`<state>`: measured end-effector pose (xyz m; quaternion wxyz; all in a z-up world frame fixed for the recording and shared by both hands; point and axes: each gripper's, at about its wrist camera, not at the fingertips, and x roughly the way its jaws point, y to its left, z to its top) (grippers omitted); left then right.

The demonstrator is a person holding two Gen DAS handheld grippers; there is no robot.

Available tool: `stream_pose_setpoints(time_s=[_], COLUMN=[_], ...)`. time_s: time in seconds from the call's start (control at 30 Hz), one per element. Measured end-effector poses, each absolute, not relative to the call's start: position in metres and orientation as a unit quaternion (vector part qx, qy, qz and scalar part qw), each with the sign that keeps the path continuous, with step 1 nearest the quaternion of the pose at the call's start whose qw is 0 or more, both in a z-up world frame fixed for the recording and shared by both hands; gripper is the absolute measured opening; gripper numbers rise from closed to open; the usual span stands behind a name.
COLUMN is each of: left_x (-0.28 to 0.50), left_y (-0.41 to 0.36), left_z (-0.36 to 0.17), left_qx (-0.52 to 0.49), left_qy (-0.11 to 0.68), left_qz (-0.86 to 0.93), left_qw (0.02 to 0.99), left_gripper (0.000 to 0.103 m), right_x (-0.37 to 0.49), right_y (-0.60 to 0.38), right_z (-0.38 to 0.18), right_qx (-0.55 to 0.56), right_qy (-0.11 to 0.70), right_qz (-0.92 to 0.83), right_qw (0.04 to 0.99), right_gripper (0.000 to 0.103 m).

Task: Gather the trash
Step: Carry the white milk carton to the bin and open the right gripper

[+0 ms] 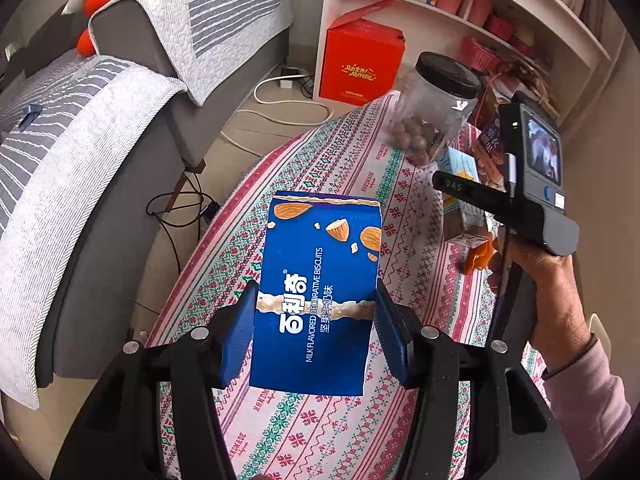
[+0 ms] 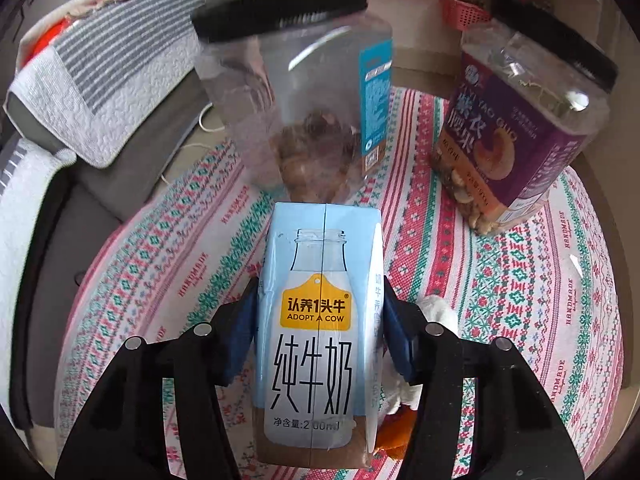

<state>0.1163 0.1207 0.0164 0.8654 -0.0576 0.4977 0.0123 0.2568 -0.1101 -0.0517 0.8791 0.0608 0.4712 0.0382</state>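
- The blue biscuit box [image 1: 316, 292] sat between the blue pads of the left gripper [image 1: 316, 332], gripped on both side faces and held above the surface [image 1: 320, 152].
- The pale blue milk carton [image 2: 316, 320] stood between the pads of the right gripper [image 2: 318, 336], which pressed on both of its sides; whether its base rested on the surface could not be told.
- Crumpled white tissue [image 2: 438, 312] and an orange scrap [image 2: 394, 436] lay on the surface just beside the carton, partly behind the right finger.
- A clear jar with a black lid [image 2: 296, 92], holding brown round nuts at its bottom, stood directly behind the carton.
- A second jar with a purple label [image 2: 520, 132] and a black lid stood to the right of the first, apart from it.
- The surface carried a woven cloth patterned in pink, red and green bands, printed "HANDMADE" along the edge.
- In the left wrist view, a hand [image 1: 540, 264] in a pink sleeve held the right gripper's body over the far side of the surface.
- A grey sofa [image 1: 120, 184] with striped grey-and-white covers stood to the left of the surface.
- White and black cables [image 1: 288, 112] ran across the floor between sofa and surface.
- A red box [image 1: 360, 64] stood on the floor against a white shelf unit [image 1: 460, 12] holding pink baskets.
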Motion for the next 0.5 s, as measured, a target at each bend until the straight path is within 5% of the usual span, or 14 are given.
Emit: stream_pose_setpoints(time_s=[0.5], left_x=[0.109], left_y=[0.096], left_z=[0.037], left_qx=[-0.056], left_qy=[0.454], left_qz=[-0.004], left_qw=[0.889], left_gripper=[0.055], right_x=[0.186], right_y=[-0.156], right_z=[0.061], right_qx=[0.057], right_qy=[0.371], right_qz=[0.036], right_qw=[0.926], right_gripper=[0.054])
